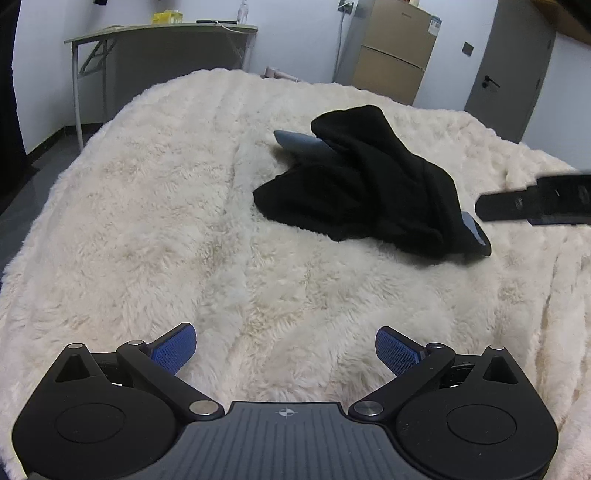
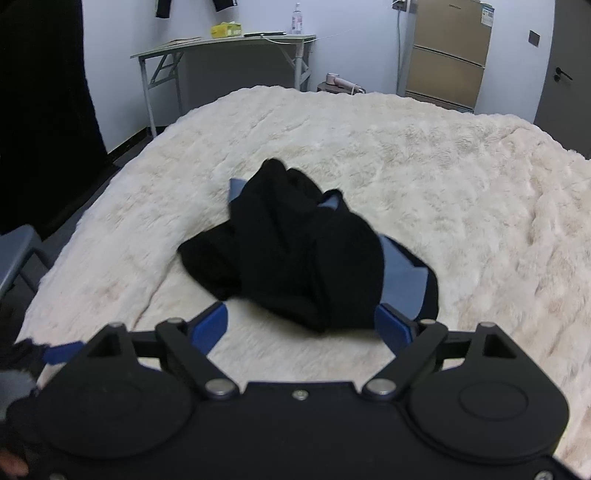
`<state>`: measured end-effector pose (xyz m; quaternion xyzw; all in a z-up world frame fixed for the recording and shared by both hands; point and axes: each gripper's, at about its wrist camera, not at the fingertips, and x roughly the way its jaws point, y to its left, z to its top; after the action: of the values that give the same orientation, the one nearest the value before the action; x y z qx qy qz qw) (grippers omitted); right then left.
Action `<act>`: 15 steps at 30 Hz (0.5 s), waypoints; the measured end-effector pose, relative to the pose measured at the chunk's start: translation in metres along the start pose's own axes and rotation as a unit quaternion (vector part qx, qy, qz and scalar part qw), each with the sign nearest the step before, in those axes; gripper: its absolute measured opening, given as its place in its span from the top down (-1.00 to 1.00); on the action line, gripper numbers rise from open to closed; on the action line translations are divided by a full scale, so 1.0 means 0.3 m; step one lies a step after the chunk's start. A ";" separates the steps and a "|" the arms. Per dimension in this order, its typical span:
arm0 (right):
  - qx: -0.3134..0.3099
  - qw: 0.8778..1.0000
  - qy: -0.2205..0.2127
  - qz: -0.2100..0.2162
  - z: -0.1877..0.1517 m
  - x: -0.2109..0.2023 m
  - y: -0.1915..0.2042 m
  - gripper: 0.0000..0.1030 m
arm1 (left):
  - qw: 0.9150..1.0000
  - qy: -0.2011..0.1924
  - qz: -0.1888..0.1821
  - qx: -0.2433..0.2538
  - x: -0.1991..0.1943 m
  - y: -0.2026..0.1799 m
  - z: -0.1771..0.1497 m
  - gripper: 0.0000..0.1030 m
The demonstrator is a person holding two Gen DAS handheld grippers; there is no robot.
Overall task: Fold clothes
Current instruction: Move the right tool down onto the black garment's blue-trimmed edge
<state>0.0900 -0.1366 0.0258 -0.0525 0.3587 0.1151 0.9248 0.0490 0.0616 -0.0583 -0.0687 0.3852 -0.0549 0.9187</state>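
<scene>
A shaggy cream blanket [image 1: 155, 229] covers the bed and fills most of both views. Behind it, at the top of the frame, a grey folding desk [image 2: 221, 44] stands against a white wall with a yellow box [image 2: 226, 29] and a bottle [image 2: 296, 18] on it; a tan cabinet [image 2: 448, 55] and a grey door [image 1: 513, 70] stand at upper right. The black garment [image 2: 295, 254] lies crumpled in a heap at the centre of the blanket, blue-grey patches showing at its edges; how it is laid out cannot be read. The left hand-held gripper [image 1: 285, 350] hovers released at the bottom of its view, well short of the garment. The right hand-held gripper [image 2: 300, 325] is spread wide, its blue pads either side of the heap's near edge without pinching it; its right pad is partly hidden by cloth.
</scene>
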 end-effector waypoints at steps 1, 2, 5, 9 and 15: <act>-0.007 1.000 0.001 0.002 -0.008 0.002 0.009 -0.80 | 1.000 0.000 0.000 0.000 0.000 0.001 0.000 -0.99; -0.016 1.000 0.002 0.001 -0.008 0.009 0.016 -0.82 | 1.000 0.001 -0.001 -0.002 0.001 0.004 0.000 -0.99; -0.039 0.999 0.000 -0.004 0.013 0.038 0.027 -0.84 | 1.000 0.003 -0.003 -0.008 0.004 0.012 0.000 -0.99; -0.058 0.998 -0.015 -0.005 0.135 0.123 0.021 -0.89 | 1.000 0.006 -0.003 -0.020 0.007 0.026 0.002 -0.99; -0.093 0.995 -0.006 -0.020 0.322 0.293 0.032 -0.90 | 0.999 0.004 -0.001 -0.043 -0.001 0.054 0.005 -0.99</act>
<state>0.2135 -0.0944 0.0376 -0.1447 0.3401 0.1298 0.9201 0.0507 0.0777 -0.0597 -0.1078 0.3906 -0.0396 0.9134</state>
